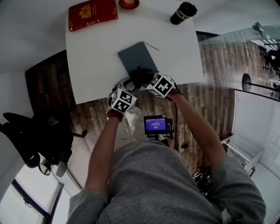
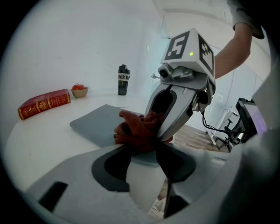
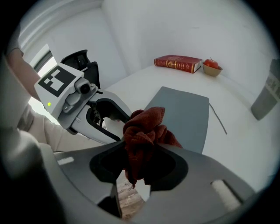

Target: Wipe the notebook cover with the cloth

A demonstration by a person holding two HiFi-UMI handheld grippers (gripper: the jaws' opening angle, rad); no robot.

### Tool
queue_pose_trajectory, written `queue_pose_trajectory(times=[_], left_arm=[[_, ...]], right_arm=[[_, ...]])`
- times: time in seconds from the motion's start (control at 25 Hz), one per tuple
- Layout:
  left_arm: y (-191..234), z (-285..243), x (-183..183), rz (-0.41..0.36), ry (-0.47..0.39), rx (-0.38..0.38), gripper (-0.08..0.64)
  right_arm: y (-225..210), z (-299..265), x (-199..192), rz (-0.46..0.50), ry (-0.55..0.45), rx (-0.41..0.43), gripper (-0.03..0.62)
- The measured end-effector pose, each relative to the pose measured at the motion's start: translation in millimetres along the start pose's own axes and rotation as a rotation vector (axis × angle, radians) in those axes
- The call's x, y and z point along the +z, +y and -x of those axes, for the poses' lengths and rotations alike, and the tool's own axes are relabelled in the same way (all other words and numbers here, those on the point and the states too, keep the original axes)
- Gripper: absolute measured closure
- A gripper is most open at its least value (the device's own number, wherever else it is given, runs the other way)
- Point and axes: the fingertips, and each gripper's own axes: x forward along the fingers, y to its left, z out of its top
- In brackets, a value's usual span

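A grey notebook (image 1: pixel 136 56) lies closed on the white table (image 1: pixel 92 65), one corner toward the near edge. On that near corner rests a bunched dark red cloth (image 1: pixel 140 75). My right gripper (image 1: pixel 144 78) is shut on the cloth (image 3: pixel 144 135), which fills the gap between its jaws over the notebook (image 3: pixel 183 111). My left gripper (image 1: pixel 127 85) sits just left of it at the table's edge, jaws apart. Between them show the notebook's corner (image 2: pixel 94 124) and the table edge, with the cloth (image 2: pixel 138 129) just beyond. They hold nothing.
At the table's far side are a red book (image 1: pixel 92 14), a small bowl with red fruit (image 1: pixel 129 3) and a black bottle (image 1: pixel 183 13). A thin dark strand (image 1: pixel 152 46) lies by the notebook. A black chair (image 1: pixel 37 140) stands at the left and a small screen (image 1: pixel 155 124) below the table.
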Motion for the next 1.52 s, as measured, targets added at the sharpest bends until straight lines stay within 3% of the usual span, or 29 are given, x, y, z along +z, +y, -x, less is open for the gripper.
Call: queue_pose_trajectory(times=[0.4, 0.6, 0.72, 1.0, 1.12, 1.52], left_arm=[[-9.7, -0.5, -0.6, -0.021, -0.006, -0.04, 0.305], [-9.7, -0.1, -1.5, -0.035, -0.013, -0.031, 0.316], [-11.0, 0.4, -0.3, -0.031, -0.014, -0.036, 0.313], [-9.9, 0.8, 1.0, -0.005, -0.012, -0.038, 0.333], [-5.5, 0.2, 2.1, 0.001, -0.012, -0.028, 0.345], [1.1, 1.4, 1.4, 0.037, -0.01, 0.002, 0.38]], right_arm=[[7.0, 27.9, -27.9, -0.062, 0.041, 0.085, 0.422], [-53.7, 60.7, 26.1, -0.125, -0.11, -0.031, 0.419], [-88.1, 54.9, 67.8, -0.101, -0.141, -0.104, 0.417], [-121.3, 3.1, 124.7, 0.019, -0.027, -0.171, 0.416], [-121.2, -18.6, 117.8, 0.026, 0.062, -0.151, 0.416], [-101.2, -15.6, 91.2, -0.009, 0.071, -0.132, 0.422]])
